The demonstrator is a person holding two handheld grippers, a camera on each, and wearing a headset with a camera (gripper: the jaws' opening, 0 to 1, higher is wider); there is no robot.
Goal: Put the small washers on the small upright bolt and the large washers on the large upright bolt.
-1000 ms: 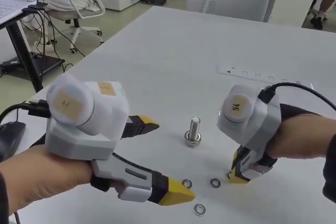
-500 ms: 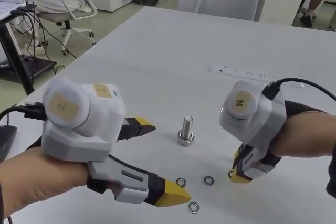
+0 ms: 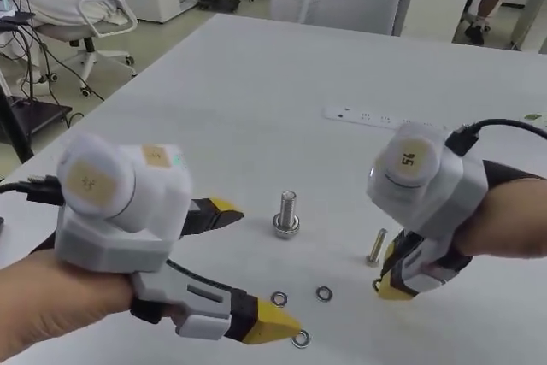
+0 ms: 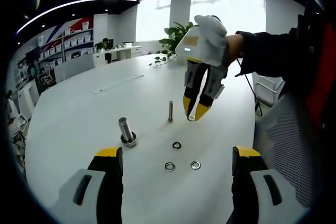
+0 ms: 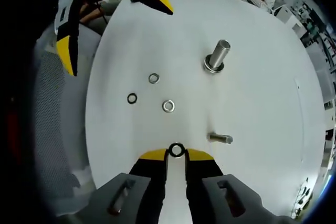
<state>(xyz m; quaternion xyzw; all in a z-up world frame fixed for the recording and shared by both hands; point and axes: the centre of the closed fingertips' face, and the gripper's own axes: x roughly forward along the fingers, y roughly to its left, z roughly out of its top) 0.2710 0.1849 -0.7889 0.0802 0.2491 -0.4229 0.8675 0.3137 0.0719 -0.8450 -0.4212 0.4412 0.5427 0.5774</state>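
Right claw (image 5: 176, 153) is nearly closed, pinching a washer (image 5: 176, 144) between its yellow tips. The ring sits right at the tip ends with its hole showing. The claw points down at the table (image 3: 256, 83). Can't tell if the tips touch the tabletop.

Small bolt (image 5: 220, 138) is just beside that claw, a little ahead of the tips and off to one side, apart from them. The left gripper view shows it upright, thread end up. Large bolt (image 5: 217, 56) is farther out past the small one, also upright. It has a ring-like collar at its foot; bolt head or washer, can't tell.

Three more rings lie flat on the table ahead of the right claw. Near washer (image 5: 168, 106) is straight off the tips, dark washer (image 5: 132, 98) is beyond it and off to the side, and far washer (image 5: 154, 78) is past both. All three are apart from each other and from both bolts. Sizes are hard to judge.

Left claw (image 3: 261, 267) is wide open and holds nothing, its jaws spread over the table across from the right claw. Those three rings lie between the two claws, and in the head view one is close by the left claw's lower tip. Power strip (image 3: 385, 119) lies well beyond both claws, on the far side of the bolts.
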